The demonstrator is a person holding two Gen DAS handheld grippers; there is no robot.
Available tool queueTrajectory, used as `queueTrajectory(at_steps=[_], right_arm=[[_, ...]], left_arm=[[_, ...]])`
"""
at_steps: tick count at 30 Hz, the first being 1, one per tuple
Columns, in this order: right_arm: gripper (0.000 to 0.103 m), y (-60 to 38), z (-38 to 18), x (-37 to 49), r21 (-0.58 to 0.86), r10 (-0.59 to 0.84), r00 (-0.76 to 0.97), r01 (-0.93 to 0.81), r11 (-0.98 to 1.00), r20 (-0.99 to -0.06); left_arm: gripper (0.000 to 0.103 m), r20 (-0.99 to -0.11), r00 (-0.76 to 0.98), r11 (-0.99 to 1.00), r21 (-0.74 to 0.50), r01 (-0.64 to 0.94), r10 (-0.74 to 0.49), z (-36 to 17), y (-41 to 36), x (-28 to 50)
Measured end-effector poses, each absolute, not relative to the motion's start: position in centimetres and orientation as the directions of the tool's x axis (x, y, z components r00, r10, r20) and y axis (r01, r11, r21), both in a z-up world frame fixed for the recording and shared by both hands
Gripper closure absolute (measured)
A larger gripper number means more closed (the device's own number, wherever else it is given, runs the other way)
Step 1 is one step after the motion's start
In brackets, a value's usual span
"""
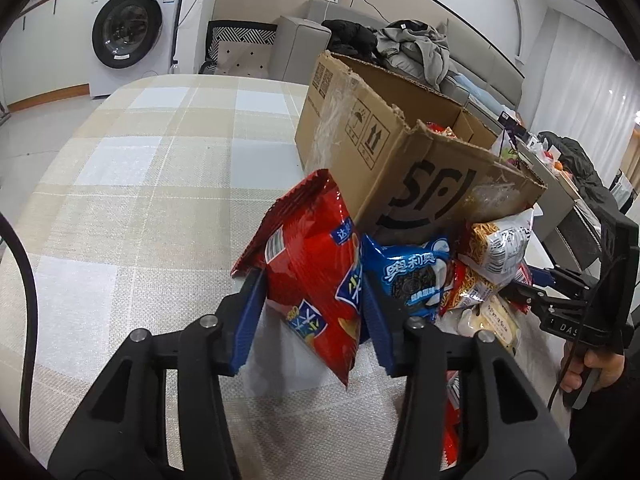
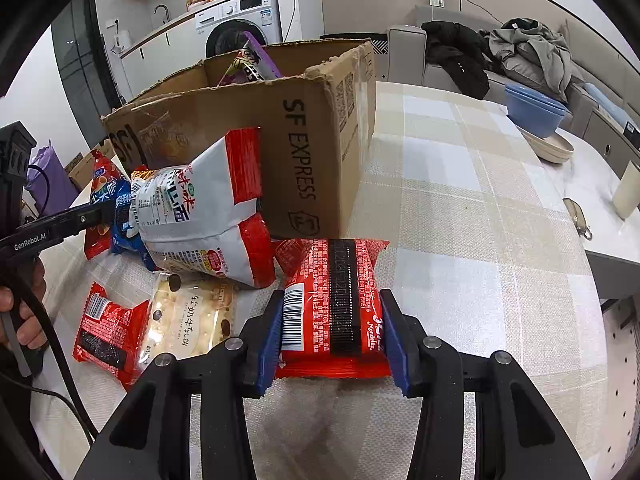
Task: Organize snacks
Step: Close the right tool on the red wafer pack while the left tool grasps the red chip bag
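A red chip bag [image 1: 308, 240] stands upright between the blue pads of my left gripper [image 1: 312, 278], which is shut on it just in front of the open cardboard box [image 1: 400, 148]. My right gripper [image 2: 331, 296] is shut on a red biscuit pack [image 2: 320, 264] that lies flat on the checked tablecloth by the box's corner [image 2: 280, 120]. Between the two grippers lie a blue Oreo pack [image 1: 412, 272], a white-and-red noodle bag [image 2: 200, 208], a cream biscuit pack [image 2: 188, 320] and a small red pack [image 2: 108, 332]. A purple packet [image 2: 252, 60] pokes out of the box.
Stacked blue bowls [image 2: 536, 112] on plates, a pale cup [image 2: 628, 192] and keys [image 2: 578, 216] sit near the table's right edge. A sofa with heaped clothes [image 2: 528, 52] runs behind the table. A washing machine [image 1: 128, 28] stands at the far left.
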State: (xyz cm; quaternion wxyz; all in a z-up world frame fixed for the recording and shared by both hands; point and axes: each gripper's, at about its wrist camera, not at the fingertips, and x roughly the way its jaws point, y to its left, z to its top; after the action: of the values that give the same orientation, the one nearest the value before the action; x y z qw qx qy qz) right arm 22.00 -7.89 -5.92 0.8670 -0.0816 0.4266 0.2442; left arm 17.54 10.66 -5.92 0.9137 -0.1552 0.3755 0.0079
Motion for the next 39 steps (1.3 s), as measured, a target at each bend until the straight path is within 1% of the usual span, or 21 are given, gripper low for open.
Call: queueTrajectory(at_steps=[10,15,22,26,31,37,39], right_arm=[[0.057,-8.4,-5.9,22.2,0.094,0.374,0.511,-0.491,0.866,-0.774],[0.057,-8.7,-6.0,22.5,0.111,0.385,0.507,-0.489,0.865,-0.771],[0.057,-8.8,-6.0,22.5,0.115,0.389,0.505,-0.489,0.865,-0.771],[0.057,-8.9,-6.0,22.6,0.127,0.397,0.501,-0.488,0.863,-0.769],[0.057,-8.9,-6.1,22.6,0.122,0.394,0.502,-0.489,0.863,-0.77],[0.057,-8.9,-6.1,22.6,0.122,0.393,0.502,-0.49,0.863,-0.77],[0.057,-8.9,-6.1,22.6,0.123,0.394,0.502,-0.489,0.863,-0.77]], left_arm=[[0.064,-0.666,0.74,0.946,-0.291,-0.142,-0.094,-5.5,10.9,16.4],[0.07,-0.662,0.744,0.943,-0.296,-0.151,-0.089,-5.4,10.7,15.2],[0.07,-0.688,0.722,0.944,-0.285,-0.168,-0.079,-5.6,10.1,13.9],[0.072,-0.695,0.715,0.948,-0.274,-0.164,-0.077,-5.7,9.6,13.3],[0.072,-0.702,0.704,0.932,-0.318,-0.174,-0.108,-5.7,10.1,12.9],[0.065,-0.695,0.716,0.937,-0.289,-0.198,-0.063,-4.8,10.6,13.2],[0.057,-0.694,0.718,0.939,-0.273,-0.211,-0.04,-4.2,10.8,13.6]])
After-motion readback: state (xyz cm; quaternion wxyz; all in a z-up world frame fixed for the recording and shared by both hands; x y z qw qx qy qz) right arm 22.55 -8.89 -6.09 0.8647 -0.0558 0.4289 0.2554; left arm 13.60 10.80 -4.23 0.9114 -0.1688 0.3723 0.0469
